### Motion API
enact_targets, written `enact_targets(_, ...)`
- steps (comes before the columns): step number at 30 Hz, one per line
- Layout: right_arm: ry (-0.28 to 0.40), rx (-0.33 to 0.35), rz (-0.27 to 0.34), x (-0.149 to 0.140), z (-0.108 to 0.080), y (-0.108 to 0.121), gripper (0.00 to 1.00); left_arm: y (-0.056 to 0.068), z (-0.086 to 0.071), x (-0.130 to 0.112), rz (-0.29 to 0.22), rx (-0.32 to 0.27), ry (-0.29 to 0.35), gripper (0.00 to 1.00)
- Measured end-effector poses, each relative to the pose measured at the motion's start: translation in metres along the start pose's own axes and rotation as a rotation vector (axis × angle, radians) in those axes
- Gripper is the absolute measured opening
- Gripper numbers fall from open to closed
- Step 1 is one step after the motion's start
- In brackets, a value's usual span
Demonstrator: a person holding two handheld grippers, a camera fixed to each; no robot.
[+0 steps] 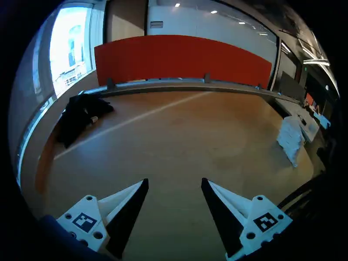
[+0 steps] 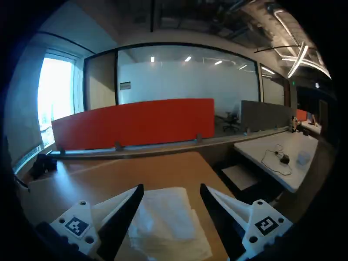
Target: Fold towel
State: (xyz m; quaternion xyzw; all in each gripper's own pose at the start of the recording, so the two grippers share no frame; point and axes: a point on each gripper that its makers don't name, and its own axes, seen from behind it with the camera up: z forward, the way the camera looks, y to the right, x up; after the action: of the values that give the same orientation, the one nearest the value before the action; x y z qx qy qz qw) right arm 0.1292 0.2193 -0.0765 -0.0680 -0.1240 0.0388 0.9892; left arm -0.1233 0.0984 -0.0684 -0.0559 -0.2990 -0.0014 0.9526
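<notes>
Left gripper view: the left gripper is hovering wide open over the tabletop; the right gripper is hanging wide open over the white towel.

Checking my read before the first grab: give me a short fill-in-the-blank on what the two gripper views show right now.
The towel on the table ahead of the right gripper is ____ in colour.
The left gripper and the right gripper both stand ____, holding nothing.
In the left gripper view, the towel lies toward the picture's ____ side.
Missing words: white; open; right.
</notes>
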Motion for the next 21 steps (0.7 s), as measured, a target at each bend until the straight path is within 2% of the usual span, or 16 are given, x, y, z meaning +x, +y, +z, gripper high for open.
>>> enact_targets(8, 0.056, 0.021, -0.038, 0.022, 0.001, -0.024, 1.0, -0.01, -0.004, 0.04, -0.046, 0.034, 0.135, 0.89)
enact_targets(17, 0.115, 0.071, -0.068, 0.052, 0.003, -0.07, 1.0, -0.019, -0.012, 0.088, -0.029, 0.058, 0.287, 0.89)
enact_targets(21, 0.144, 0.088, -0.074, 0.067, 0.005, -0.091, 1.0, -0.023, -0.014, 0.103, -0.04, 0.063, 0.335, 0.89)
